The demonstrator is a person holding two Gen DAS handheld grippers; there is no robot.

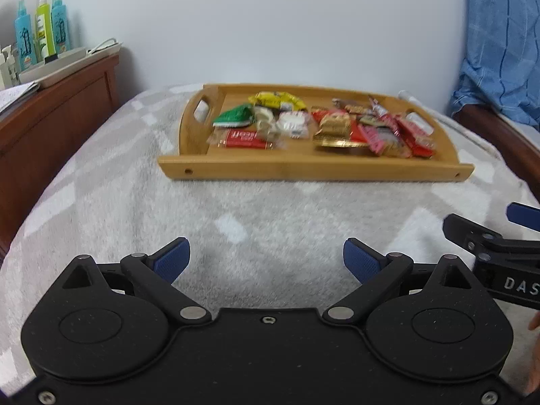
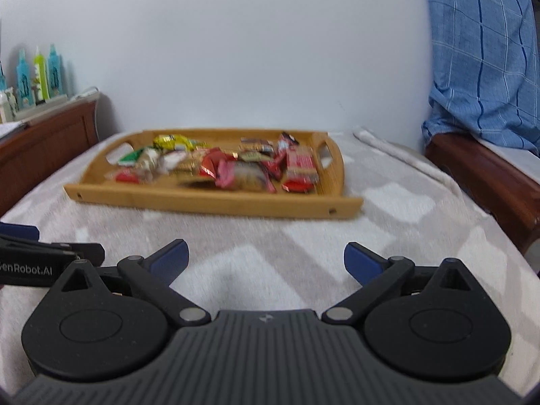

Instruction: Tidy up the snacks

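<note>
A wooden tray (image 1: pixel 314 168) (image 2: pixel 209 199) with handle cutouts lies on a grey-white blanket ahead of both grippers. It holds a loose pile of wrapped snacks: a yellow pack (image 1: pixel 278 99) (image 2: pixel 173 141), a green pack (image 1: pixel 236 116), a red bar (image 1: pixel 244 138), a gold pack (image 1: pixel 334 126) and several red and pink wrappers (image 1: pixel 388 135) (image 2: pixel 297 165). My left gripper (image 1: pixel 266 260) is open and empty, well short of the tray. My right gripper (image 2: pixel 266 260) is open and empty too, beside it; its fingers (image 1: pixel 523 216) show at the right edge of the left wrist view.
A wooden cabinet (image 1: pixel 57 114) with bottles (image 1: pixel 42 30) stands on the left. A wooden bed frame (image 2: pixel 486 172) with blue checked cloth (image 2: pixel 482 57) is on the right. A white wall is behind the tray. The blanket (image 1: pixel 236 209) covers the surface.
</note>
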